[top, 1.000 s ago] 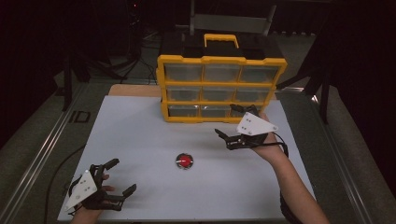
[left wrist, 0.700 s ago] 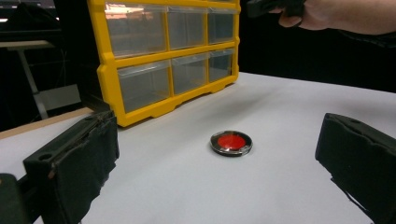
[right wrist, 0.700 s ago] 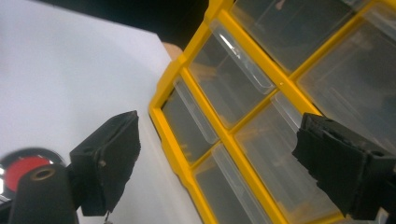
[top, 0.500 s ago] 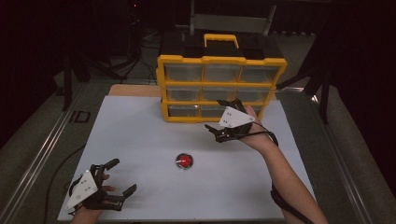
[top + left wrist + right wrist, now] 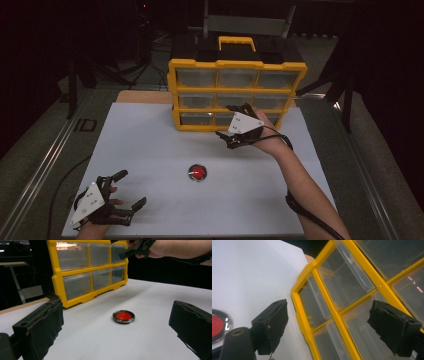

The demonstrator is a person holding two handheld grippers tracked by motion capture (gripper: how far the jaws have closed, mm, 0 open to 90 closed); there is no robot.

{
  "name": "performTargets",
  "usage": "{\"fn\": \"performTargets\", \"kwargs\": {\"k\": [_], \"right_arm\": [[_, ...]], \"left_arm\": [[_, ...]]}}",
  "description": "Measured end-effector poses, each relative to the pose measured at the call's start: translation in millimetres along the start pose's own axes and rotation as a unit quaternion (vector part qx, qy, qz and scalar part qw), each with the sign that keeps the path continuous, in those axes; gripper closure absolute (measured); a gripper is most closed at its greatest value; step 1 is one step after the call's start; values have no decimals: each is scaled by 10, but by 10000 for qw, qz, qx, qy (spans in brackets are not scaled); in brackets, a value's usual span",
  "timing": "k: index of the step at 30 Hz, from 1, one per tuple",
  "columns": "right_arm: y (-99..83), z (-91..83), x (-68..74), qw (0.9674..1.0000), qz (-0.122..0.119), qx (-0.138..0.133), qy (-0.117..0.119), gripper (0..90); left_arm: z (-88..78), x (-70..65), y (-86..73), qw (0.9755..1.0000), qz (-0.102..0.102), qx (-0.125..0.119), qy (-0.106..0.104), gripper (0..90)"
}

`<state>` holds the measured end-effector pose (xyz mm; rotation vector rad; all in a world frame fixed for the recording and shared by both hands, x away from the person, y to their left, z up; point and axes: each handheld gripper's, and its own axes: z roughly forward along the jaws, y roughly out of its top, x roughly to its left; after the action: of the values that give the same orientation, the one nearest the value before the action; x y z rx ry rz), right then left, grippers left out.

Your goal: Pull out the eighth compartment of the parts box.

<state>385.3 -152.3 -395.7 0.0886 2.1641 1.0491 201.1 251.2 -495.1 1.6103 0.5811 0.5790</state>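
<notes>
A yellow drawer cabinet [image 5: 235, 92] with clear drawers stands at the back of the white table [image 5: 150, 150]. A small round red disc [image 5: 197, 173] with a metal rim lies flat near the table's middle. My right gripper [image 5: 226, 121] is open, held just in front of the cabinet's lower drawers. In the right gripper view the clear drawer fronts [image 5: 332, 290] stand between its spread jaws, and the disc [image 5: 217, 326] shows at the left edge. My left gripper [image 5: 130, 190] rests open at the front left, pointing at the disc [image 5: 123, 316], well short of it.
The cabinet has a yellow carry handle [image 5: 236, 42] on top. A wooden strip [image 5: 142, 97] runs behind the table's left side. Metal rails [image 5: 45, 165] border the table. White surface lies open around the disc.
My right gripper has moved left and closer to the cabinet's lower drawers. The left gripper and the disc have stayed put.
</notes>
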Motion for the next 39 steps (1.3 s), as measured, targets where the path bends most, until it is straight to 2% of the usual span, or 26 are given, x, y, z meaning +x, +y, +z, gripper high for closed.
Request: {"fn": "performTargets", "kwargs": {"k": [1,6,7,9,10,14,15,18,23,25,29,32,35,37,39], "right_arm": [[-29,43,-16,9999,100,-11,59,169],[-97,145,-36,9995,210,124,214,226],[-144,189,-6,9999,159,63,17,307],[-165,211,2,9999,129,8,3,314],[-201,252,16,10000,39,-53,-36,339],[-235,304,30,10000,-62,-41,-4,341],[-288,398,58,9990,-455,32,37,404],[-312,450,70,9984,-564,25,38,422],[-359,536,63,9962,-853,-58,-158,486],[-373,565,56,9952,-965,-56,-167,510],[-398,611,37,9912,-1307,29,-224,535],[-414,632,32,9902,-1381,59,-196,552],[-460,685,18,9864,-1626,169,-138,580],[-471,700,12,9854,-1681,217,-136,582],[-489,720,-4,9828,-1820,292,-136,596]], "left_arm": [[-1,0,1,10000,-5,-1,2,4],[0,0,-1,10000,-36,-5,8,4],[0,2,-3,10000,-39,-1,9,4],[0,6,-5,10000,-52,8,10,4],[1,7,-6,10000,-50,9,14,4],[6,8,-9,10000,-69,4,16,4],[11,4,-11,10000,-70,16,10,4],[17,0,-15,10000,-83,37,-5,4],[8,-4,-15,10000,-76,40,-3,4],[5,-4,-17,10000,-66,49,0,4],[2,-6,-20,10000,-58,66,7,4],[-1,-7,-20,10000,-51,65,14,4],[-3,-8,-25,10000,-52,80,27,4],[-2,-9,-25,10000,-47,81,31,4],[1,-11,-25,9999,-43,89,25,4]]}}
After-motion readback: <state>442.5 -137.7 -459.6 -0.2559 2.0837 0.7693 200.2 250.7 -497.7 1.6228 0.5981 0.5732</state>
